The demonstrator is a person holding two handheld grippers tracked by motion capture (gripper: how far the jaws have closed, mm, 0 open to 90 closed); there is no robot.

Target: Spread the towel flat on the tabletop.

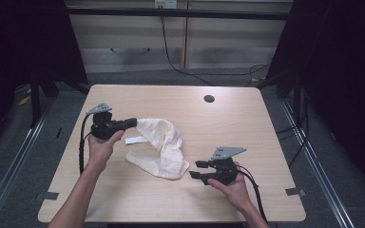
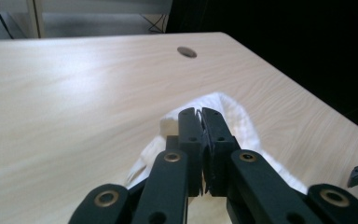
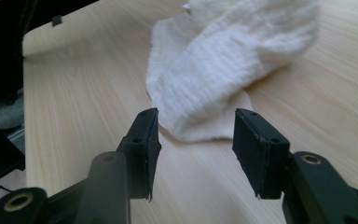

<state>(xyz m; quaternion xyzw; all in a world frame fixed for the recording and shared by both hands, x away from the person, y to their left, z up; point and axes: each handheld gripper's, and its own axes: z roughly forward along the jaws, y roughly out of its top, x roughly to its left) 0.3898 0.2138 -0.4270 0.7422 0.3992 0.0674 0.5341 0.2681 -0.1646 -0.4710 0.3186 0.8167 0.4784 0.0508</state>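
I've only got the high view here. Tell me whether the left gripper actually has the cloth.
Observer: Yes. The left gripper view shows the left gripper shut, with the white cloth bunched around its tips.
Operator: Report the right gripper's jaws.
Observer: The right gripper stands wide open in its own view, nothing between the jaws.
Operator: Say where the cloth sits relative to it.
Observer: The cloth's near rounded edge lies flat on the table just beyond the open jaws, untouched.
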